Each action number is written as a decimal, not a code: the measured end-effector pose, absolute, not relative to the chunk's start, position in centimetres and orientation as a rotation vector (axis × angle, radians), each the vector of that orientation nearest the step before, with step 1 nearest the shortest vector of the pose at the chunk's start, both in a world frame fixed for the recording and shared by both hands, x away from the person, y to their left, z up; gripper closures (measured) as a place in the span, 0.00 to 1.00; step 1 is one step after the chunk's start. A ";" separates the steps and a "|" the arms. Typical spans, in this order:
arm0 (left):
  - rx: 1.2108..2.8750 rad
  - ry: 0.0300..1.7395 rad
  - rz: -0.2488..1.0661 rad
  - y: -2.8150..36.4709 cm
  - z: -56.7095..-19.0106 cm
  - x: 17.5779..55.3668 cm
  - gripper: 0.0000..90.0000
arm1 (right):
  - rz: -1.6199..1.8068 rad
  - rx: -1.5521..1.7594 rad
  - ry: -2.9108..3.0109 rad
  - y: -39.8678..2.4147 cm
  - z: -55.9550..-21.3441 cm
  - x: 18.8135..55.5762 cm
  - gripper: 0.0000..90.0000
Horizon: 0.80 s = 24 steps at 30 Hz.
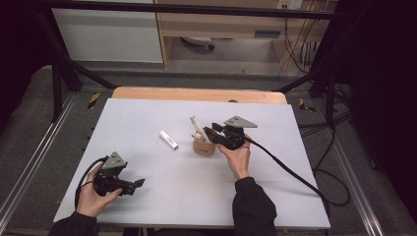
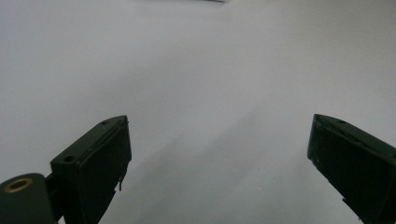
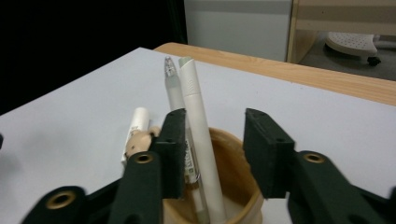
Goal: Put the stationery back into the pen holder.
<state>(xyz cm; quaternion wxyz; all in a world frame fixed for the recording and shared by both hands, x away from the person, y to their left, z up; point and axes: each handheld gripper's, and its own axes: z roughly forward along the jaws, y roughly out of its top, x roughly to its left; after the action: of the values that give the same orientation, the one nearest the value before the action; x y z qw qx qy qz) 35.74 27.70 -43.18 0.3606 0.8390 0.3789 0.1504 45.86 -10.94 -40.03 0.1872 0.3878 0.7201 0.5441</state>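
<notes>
A round wooden cup stands on the light grey table, right of centre. Two pens stand tilted in it. My right gripper hovers just over the cup's rim, jaws apart. In the right gripper view, the white pen and a clear pen rise from the cup between the jaws of my right gripper. They stand beside the left pad with a wide gap to the other. My left gripper rests near the front left, open over bare table.
A short white pen-like stick lies on the table left of the cup, also seen past the jaw. A black cable trails from the right gripper to the table's right edge. A wooden strip borders the far edge.
</notes>
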 end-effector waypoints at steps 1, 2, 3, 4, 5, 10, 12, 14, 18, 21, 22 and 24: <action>2.162 0.976 0.387 27.7 -43.2 35.7 0.07 | 1.524 1.088 2.040 -11.0 -39.8 45.6 0.60; 2.163 0.976 0.387 27.7 -43.2 35.7 0.07 | 1.509 1.090 2.053 -11.1 -39.6 45.3 0.55; 2.162 0.978 0.388 27.7 -43.2 35.7 0.07 | 1.486 1.085 2.067 -11.2 -39.4 44.9 0.51; 2.162 0.977 0.389 27.7 -43.2 35.8 0.07 | 1.472 1.079 2.083 -11.3 -39.2 44.6 0.47; 2.161 0.977 0.387 27.8 -43.2 35.8 0.07 | 1.457 1.076 2.102 -11.4 -39.1 44.2 0.41; 2.159 0.974 0.388 27.8 -43.2 35.8 0.07 | 1.372 1.090 2.151 -11.4 -38.9 42.3 0.17; 2.158 0.974 0.387 27.9 -43.2 35.8 0.07 | 1.355 1.083 2.175 -11.3 -39.0 41.6 0.14; 2.156 0.972 0.390 27.9 -43.1 35.8 0.07 | 1.347 1.089 2.201 -11.0 -39.1 41.1 0.11; 2.154 0.972 0.386 28.0 -43.1 35.7 0.07 | 1.326 1.065 2.247 -10.4 -39.6 40.1 0.08; 2.156 0.973 0.386 28.0 -43.1 35.8 0.07 | 1.292 1.028 2.304 -9.7 -40.0 39.2 0.06; 2.156 0.973 0.386 28.0 -43.2 35.8 0.07 | 1.283 1.013 2.319 -9.5 -40.1 38.9 0.06; 2.156 0.971 0.384 28.0 -43.1 35.8 0.07 | 1.284 0.998 2.342 -8.9 -40.1 38.4 0.06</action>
<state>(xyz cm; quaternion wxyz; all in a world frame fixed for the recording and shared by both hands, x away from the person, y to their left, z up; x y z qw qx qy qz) 35.75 27.99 -43.15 0.3643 0.8381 0.3776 0.1493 38.41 -8.92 -40.14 0.1446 0.3462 0.8128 0.4455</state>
